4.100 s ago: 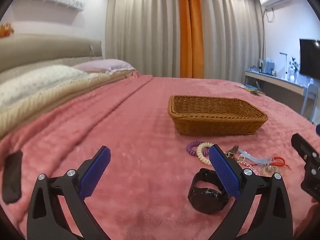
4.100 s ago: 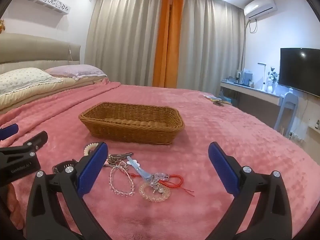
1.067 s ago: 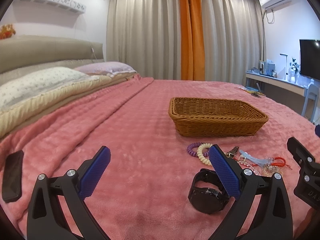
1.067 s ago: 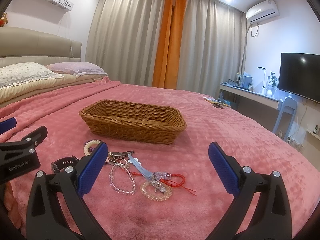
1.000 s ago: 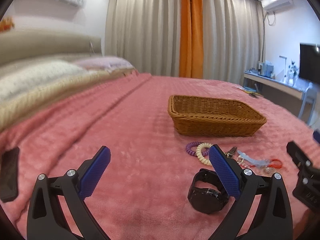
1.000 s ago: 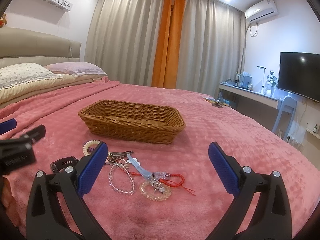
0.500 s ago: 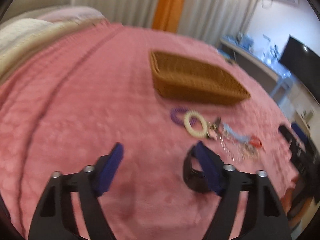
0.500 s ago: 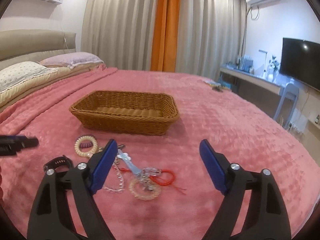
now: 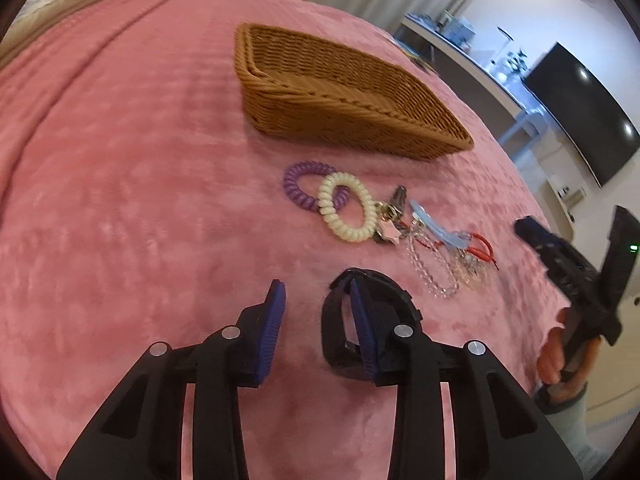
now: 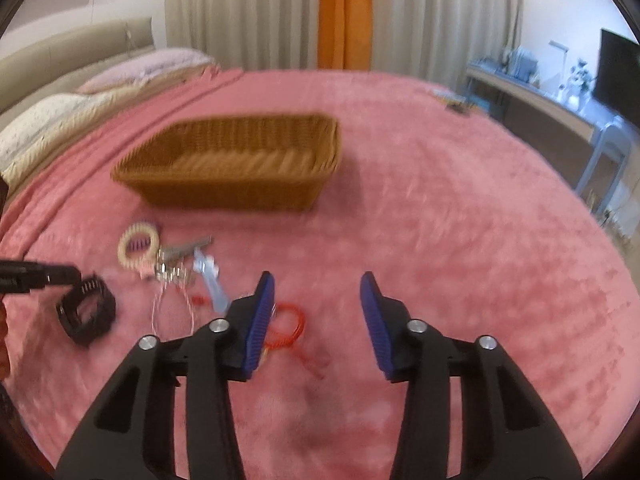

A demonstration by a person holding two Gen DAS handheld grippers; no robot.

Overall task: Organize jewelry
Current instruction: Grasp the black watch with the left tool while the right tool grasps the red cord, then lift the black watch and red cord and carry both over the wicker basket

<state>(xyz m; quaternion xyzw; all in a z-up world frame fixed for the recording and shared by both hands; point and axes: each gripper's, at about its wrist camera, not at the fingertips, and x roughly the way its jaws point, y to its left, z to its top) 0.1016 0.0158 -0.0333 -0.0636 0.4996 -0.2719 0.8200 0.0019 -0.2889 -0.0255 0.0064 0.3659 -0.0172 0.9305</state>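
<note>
Right now my left gripper [image 9: 316, 300] is closing with nothing gripped; its right pad sits over the strap loop of the black watch [image 9: 374, 322] and only blanket shows between the pads. My right gripper [image 10: 316, 300] is closing too, empty, tilted down at bare blanket just right of the red cord bracelet [image 10: 286, 326].

All the jewelry lies on the pink bed [image 9: 120, 184], in a cluster in front of the empty wicker basket [image 9: 340, 92], toward the bed's near edge.

Handling, my guess:
- The watch looks like the heaviest piece, with a rubbery strap that flexes, so I'd pinch across the strap and not the smooth case.
- Purple coil tie [image 9: 298, 184] and cream coil tie [image 9: 346, 208] overlap. They look light and springy, and lifting one may drag the other.
- Clear bead chain [image 9: 432, 268], blue clip [image 9: 436, 228] and the keys look tangled with the red cord. They seem thin and snag-prone, so I'd take the clip body.

Hard to read:
- Right view is motion-blurred, so the small charms are indistinct.
- Left finger hides part of the watch.
- Basket floor is only partly visible.
</note>
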